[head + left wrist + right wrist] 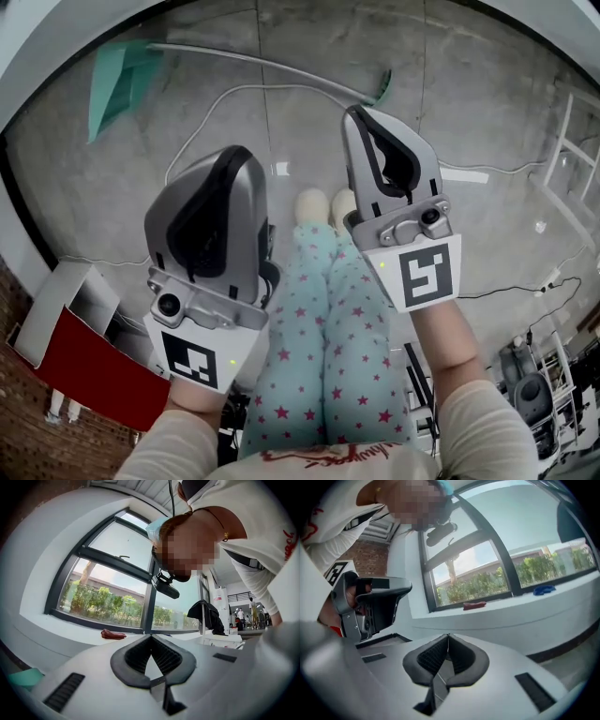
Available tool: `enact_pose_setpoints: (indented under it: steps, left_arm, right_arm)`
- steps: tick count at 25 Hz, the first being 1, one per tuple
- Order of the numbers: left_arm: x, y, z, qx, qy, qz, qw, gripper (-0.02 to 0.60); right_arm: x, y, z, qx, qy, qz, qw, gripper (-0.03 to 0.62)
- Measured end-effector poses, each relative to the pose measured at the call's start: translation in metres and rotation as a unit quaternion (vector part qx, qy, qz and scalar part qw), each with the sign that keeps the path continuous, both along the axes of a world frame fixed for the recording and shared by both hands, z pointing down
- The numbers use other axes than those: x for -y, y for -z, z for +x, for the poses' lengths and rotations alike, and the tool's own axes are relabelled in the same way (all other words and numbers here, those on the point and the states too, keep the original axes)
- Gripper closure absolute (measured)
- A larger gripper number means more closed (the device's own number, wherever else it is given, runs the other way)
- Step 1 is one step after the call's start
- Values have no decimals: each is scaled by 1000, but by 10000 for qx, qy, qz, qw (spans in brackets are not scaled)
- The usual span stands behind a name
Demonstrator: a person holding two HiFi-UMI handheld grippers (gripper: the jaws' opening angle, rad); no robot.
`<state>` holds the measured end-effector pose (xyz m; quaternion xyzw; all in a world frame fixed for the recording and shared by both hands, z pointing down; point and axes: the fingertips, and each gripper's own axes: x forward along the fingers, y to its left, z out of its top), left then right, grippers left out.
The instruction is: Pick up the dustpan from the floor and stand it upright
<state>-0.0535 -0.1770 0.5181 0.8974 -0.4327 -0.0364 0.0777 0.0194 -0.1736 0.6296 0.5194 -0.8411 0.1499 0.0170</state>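
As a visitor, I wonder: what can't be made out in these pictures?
Dustpan: head view, smeared at the picture's edge; its exact shape is unclear.
Red thing on the sill: left gripper view, too small to identify.
Floor behind the left gripper: head view, hidden by its body.

readable text: none
shirt print (319, 457): red script, bottom centre, too blurred to read
sleeve print (290, 543): red letters, right edge, cut off
left cube marker (192, 361): coded square, no characters
right cube marker (427, 274): same

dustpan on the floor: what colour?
The dustpan is teal-green. It shows best in the head view, upper left.
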Motion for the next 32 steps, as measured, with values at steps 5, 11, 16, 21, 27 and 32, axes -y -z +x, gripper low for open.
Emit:
enact_pose_setpoints:
  steps: [5, 11, 16, 21, 27, 32]
  left_arm:
    - [-3, -22, -1, 23, -60, -35, 10000, 563]
    - [-9, -45, -2, 89, -133, -130, 9998, 563]
    - [-11, -60, -4, 149, -164, -185, 9996, 563]
    - [-17, -73, -8, 215, -180, -205, 9994, 563]
    - [-23, -92, -9, 236, -253, -273, 9990, 563]
    - [-23, -99, -12, 264, -238, -287, 9990, 563]
  right_arm:
    - [2, -76, 6, 1654, -411, -991, 9804, 569]
    - [0, -162, 14, 3398, -1019, -1820, 9171, 568]
    - [-4, -225, 10, 4267, -1371, -2413, 8608, 457]
    - [-13, -285, 8, 5307, -1937, -2928, 7714, 410]
    - [-17, -348, 19, 5685, -2668, -3185, 7101, 402]
    - [-23, -375, 19, 5782, -2831, -3346, 6881, 401]
